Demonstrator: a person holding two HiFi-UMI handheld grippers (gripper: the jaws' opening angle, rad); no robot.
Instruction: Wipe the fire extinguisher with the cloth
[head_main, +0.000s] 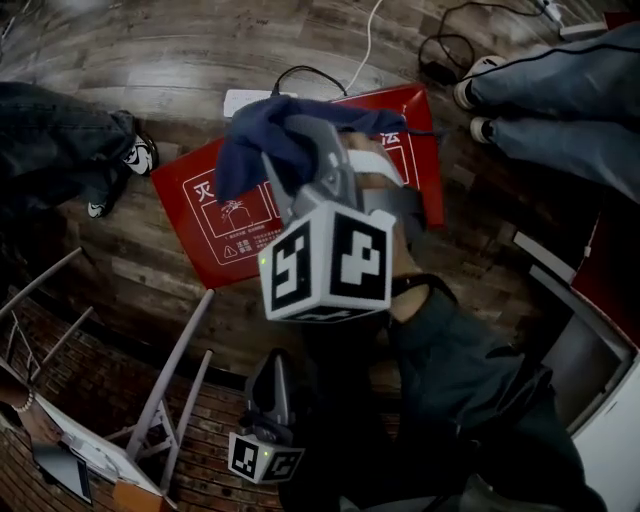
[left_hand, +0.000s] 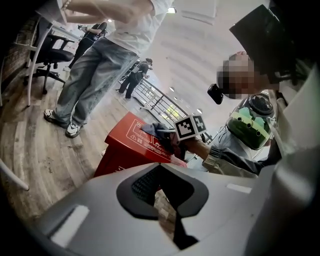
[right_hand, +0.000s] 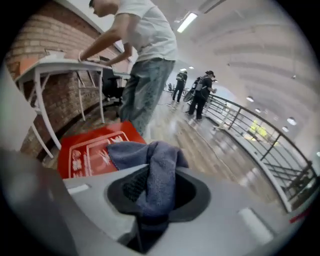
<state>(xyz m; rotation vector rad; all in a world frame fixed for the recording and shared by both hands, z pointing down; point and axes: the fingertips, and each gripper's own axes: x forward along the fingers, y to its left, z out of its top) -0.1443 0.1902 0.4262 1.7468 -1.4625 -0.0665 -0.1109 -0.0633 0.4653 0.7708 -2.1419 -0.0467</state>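
Wiping step: not begun by the look of it; the cloth hangs in the air over the box, no contact seen.
R tongs (right_hand: 152, 217): clamped on the blue cloth (right_hand: 150, 165). A bunched fold is pinched deep btw the jaws and the loose end flops fwd.
L tongs (left_hand: 172, 220): low, by the person's body, jaws drawn together w/ nothing btw them.
Extinguisher: no cylinder in view, only a red box (head_main: 215, 215) w/ extinguisher drawings on its lid. It lies flat on the wood floor (head_main: 150, 290).
Bench: white bench (head_main: 178, 360) stands near. The box is on the floor just past its end legs, not on it, so the bench edges give no closer ref.
Doing it well: bring the loose end down flat on the lid, not the jaw tips. Start at one corner of the lid and make long overlapping strokes to the opp. edge. Keep pressure light so the box doesn't slide.
L tongs' job: prob. best steadying the near edge of the box.
Watch: the grip is on a narrow bunch, so the cloth may pull out if dragged hard. White cord (head_main: 365, 50) runs by the box's far edge, and a shoe (head_main: 135, 155) is close at its side.
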